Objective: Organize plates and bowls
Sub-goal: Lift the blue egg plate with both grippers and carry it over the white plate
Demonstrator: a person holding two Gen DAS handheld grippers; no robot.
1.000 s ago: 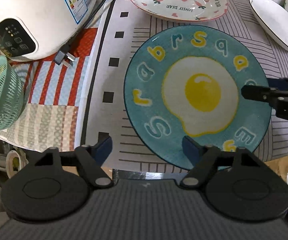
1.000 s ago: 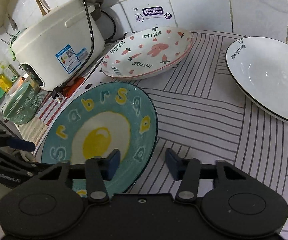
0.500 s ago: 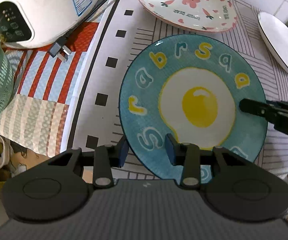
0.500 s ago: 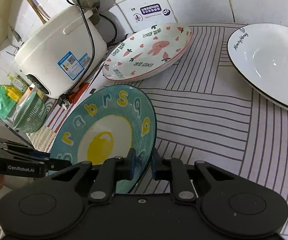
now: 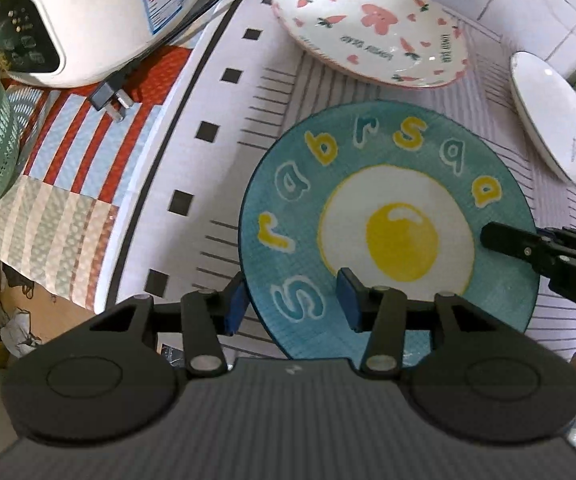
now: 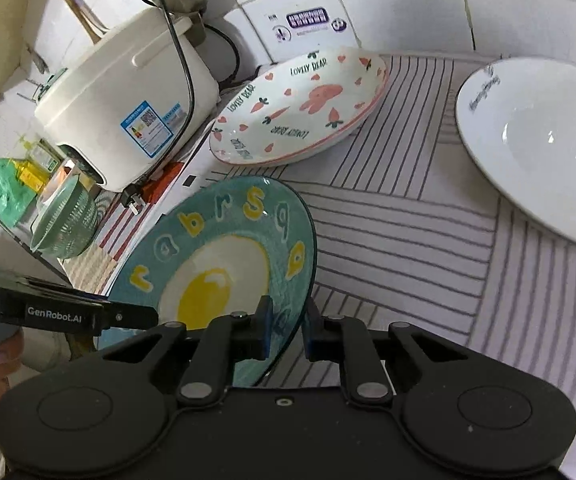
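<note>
A blue plate with a fried-egg picture (image 5: pixel 388 216) is held tilted above the striped mat; it also shows in the right wrist view (image 6: pixel 224 264). My left gripper (image 5: pixel 292 304) has one finger on each side of its near rim, with a gap still showing. My right gripper (image 6: pixel 286 330) is shut on the plate's right rim and shows in the left wrist view (image 5: pixel 528 244). A white plate with pink carrots (image 6: pixel 300 108) lies behind. A white bowl with a dark rim (image 6: pixel 540 148) sits at the right.
A white rice cooker (image 6: pixel 128 100) stands at the back left, its plug (image 5: pixel 112 98) lying on the checked cloth. A green mesh basket (image 6: pixel 66 220) sits at the counter's left edge. The tiled wall (image 6: pixel 408 4) is behind.
Both grippers closed in on the blue plate's rim; the right one clamped it. The plate has lifted and tilted off the mat.
</note>
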